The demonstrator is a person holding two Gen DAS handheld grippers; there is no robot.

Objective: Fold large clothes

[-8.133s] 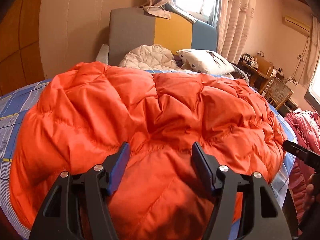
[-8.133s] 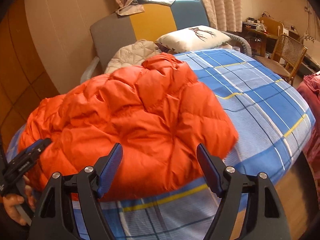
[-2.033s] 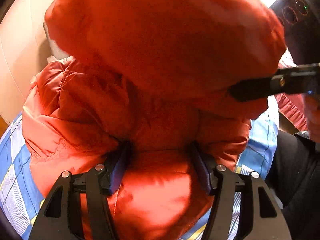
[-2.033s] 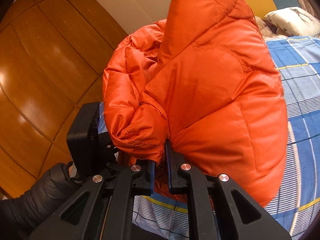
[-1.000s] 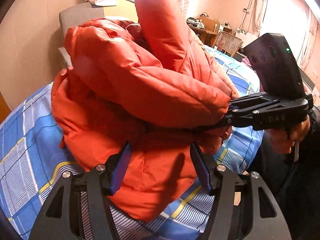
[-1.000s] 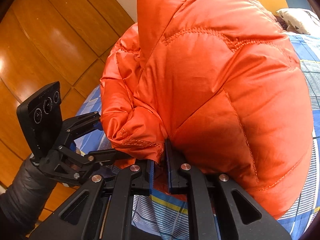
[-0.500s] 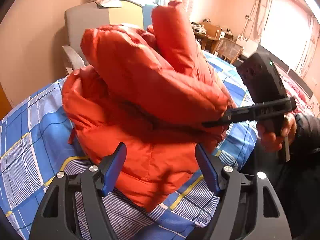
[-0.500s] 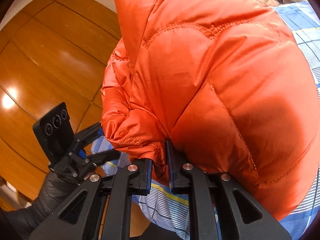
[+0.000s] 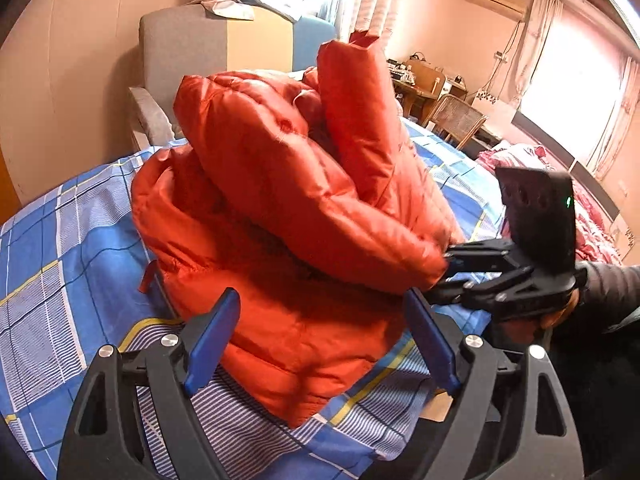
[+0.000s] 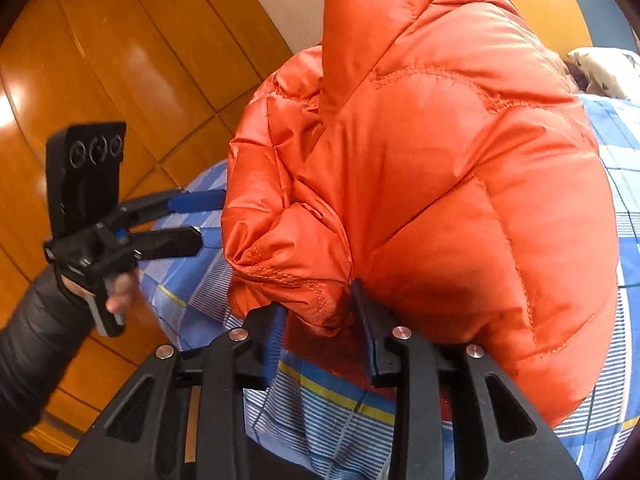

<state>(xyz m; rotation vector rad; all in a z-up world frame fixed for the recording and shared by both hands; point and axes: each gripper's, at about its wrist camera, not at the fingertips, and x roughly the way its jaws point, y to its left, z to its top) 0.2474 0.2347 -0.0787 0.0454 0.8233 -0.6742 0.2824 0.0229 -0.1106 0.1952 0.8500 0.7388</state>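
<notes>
**Orange jacket bundled on the bed, both claws slack**

Nearest, in the left wrist view: left gripper (image 9: 322,300) released, jaws spread wide on either side of the jacket's (image 9: 280,200) near hem, touching nothing. Probably held back to judge the fold or to press it flat next.

In the right wrist view: right gripper (image 10: 320,312) with jaws parted, a stitched cuff (image 10: 288,280) lying between them, apparently loose and not pinched. Likely placed there to lay the sleeve across the body.

Just beyond: jacket heaped in thick puffy layers at the near edge of the bed (image 9: 60,240), one sleeve standing upright at the top. Fold judged unfinished; down filling likely to spring open unless pressed.

No bin, basket or drawer in view, so nothing to report inside any.

Farther off: armchair (image 9: 192,52) past the bed, pillow (image 10: 604,68), wooden wall panels (image 10: 100,60).
</notes>
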